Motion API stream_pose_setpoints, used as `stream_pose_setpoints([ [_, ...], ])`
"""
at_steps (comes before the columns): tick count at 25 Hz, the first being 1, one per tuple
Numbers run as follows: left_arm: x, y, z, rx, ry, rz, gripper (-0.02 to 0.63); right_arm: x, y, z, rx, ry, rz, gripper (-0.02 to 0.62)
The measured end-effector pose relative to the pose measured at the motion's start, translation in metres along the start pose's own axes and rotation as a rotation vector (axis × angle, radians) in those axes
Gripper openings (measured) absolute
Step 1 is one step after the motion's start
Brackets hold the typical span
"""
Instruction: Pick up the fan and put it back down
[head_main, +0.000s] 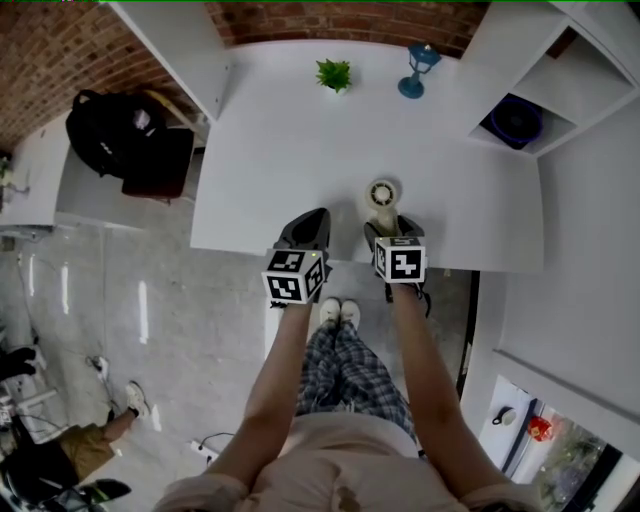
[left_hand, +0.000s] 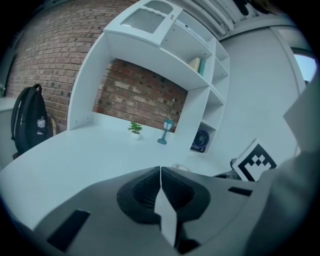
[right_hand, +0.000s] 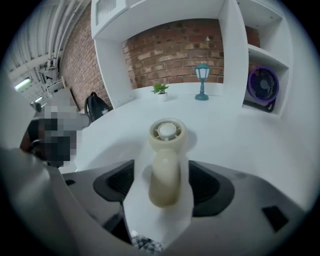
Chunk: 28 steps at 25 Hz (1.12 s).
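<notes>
Head view looks steeply down on a broad white desk (head_main: 290, 150) set against a brick wall (head_main: 330, 20), with white shelving (head_main: 560, 80) rising at its right end. A black backpack (head_main: 110, 130) sits on a lower surface off the desk's left side. Both grippers are held over the near edge of the desk.

The left gripper (left_hand: 160, 172) has its jaws pressed together with nothing between them, and it points out across bare desk.

The right gripper (head_main: 393, 228) has its jaws standing moderately wide. The cream fan (right_hand: 166, 150) lies flat on the desk between them, handle toward the gripper and round head pointing away. In the right gripper view a strip of white desk shows on each side of the handle, so neither pad presses on it.

A purple fan (right_hand: 263, 86) stands in a low compartment of the shelving. At the back of the desk, well away from the cream fan, are a small blue lantern-style lamp (right_hand: 201, 80) and, left of it, a little green plant (right_hand: 160, 90) in a white pot.
</notes>
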<state>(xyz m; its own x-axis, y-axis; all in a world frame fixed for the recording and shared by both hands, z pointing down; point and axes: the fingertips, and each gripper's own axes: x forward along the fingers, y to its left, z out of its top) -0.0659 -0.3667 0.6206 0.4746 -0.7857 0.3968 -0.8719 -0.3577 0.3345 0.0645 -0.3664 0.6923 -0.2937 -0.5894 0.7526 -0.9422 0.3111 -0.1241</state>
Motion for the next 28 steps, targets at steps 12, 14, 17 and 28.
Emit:
stream_pose_setpoints([
  [12,-0.010,0.006,0.011,0.001,-0.014,0.011,0.031,-0.029,0.000,0.022,0.073,-0.120,0.055,0.468],
  [14,-0.013,0.006,0.015,0.005,-0.025,0.011,0.031,-0.041,-0.006,0.030,0.087,-0.170,0.049,0.456],
  [17,-0.019,0.003,0.025,0.011,-0.042,0.011,0.031,-0.065,-0.019,0.044,0.103,-0.253,0.020,0.359],
  [28,-0.055,-0.027,0.093,0.107,-0.156,-0.037,0.031,-0.180,-0.054,0.092,0.106,-0.573,-0.071,0.146],
])
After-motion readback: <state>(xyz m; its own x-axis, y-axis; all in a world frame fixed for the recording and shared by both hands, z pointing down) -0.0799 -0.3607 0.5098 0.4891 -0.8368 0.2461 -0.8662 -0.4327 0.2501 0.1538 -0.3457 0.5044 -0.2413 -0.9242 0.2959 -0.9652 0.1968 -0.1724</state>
